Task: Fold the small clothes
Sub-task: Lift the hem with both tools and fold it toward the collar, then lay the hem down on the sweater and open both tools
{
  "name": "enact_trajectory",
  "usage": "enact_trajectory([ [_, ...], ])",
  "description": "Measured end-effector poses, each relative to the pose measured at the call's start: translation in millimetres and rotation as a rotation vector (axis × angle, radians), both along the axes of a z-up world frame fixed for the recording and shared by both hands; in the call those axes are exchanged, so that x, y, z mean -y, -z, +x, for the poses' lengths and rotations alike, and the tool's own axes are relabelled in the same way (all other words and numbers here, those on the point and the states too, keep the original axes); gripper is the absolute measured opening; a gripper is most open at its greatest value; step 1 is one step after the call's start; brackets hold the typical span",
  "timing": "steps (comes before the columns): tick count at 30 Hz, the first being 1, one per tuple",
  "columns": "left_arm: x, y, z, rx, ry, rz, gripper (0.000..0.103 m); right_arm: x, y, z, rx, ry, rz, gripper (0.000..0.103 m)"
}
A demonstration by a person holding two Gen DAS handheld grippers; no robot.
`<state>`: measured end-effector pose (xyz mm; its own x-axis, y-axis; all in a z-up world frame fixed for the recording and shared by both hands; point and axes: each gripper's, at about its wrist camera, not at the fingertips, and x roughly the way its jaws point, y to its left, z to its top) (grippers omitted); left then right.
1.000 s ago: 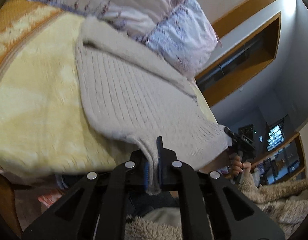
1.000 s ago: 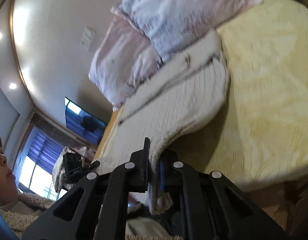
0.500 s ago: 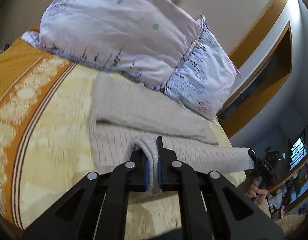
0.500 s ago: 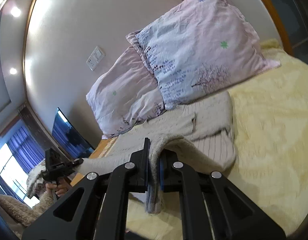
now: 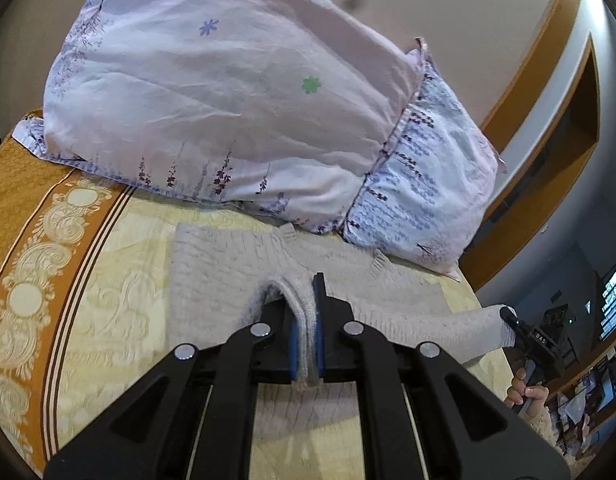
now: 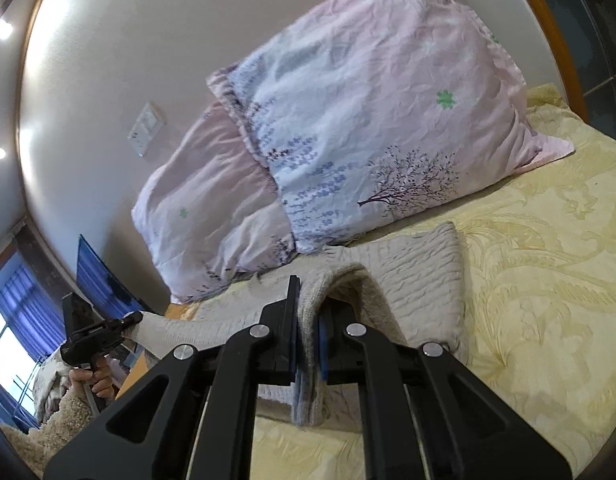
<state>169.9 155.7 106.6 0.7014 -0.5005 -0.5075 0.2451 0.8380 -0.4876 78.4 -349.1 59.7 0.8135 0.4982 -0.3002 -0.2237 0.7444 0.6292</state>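
I have the left gripper [image 5: 306, 332] pressed together on the hem of the beige knit sweater [image 5: 212, 276], a fold of ribbed edge pinched between its blue pads. My right gripper [image 6: 308, 336] is likewise clamped on the hem at the opposite corner, with knit hanging below the fingers. The sweater lies on the yellow patterned bedspread [image 6: 548, 280], its far part flat just in front of the two floral pillows [image 5: 228, 92], its near edge raised off the bed and stretched between the two tools. In the left view the right gripper [image 5: 512, 322] appears at the far corner with fingers [image 5: 526, 390] of a hand on its handle.
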Motion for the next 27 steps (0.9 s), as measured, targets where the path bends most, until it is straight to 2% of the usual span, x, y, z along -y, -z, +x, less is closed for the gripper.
enact_trajectory([
  [7, -1, 11, 38, -0.034, -0.028, -0.009, 0.006, 0, 6, 33, -0.050, 0.014, -0.023, 0.008],
  [12, -4, 27, 58, -0.080, -0.046, -0.019, 0.006, 1, 23, 55, -0.131, 0.025, -0.022, 0.008],
  [15, -4, 34, 68, -0.098, -0.051, -0.031, 0.006, 4, 35, 67, -0.169, 0.035, 0.000, 0.008],
  [22, 0, 38, 92, -0.104, -0.069, -0.048, 0.006, 12, 39, 87, -0.193, 0.058, 0.053, 0.008],
  [27, 3, 60, 117, -0.173, -0.094, -0.056, 0.006, 15, 60, 113, -0.288, 0.084, 0.087, 0.008],
])
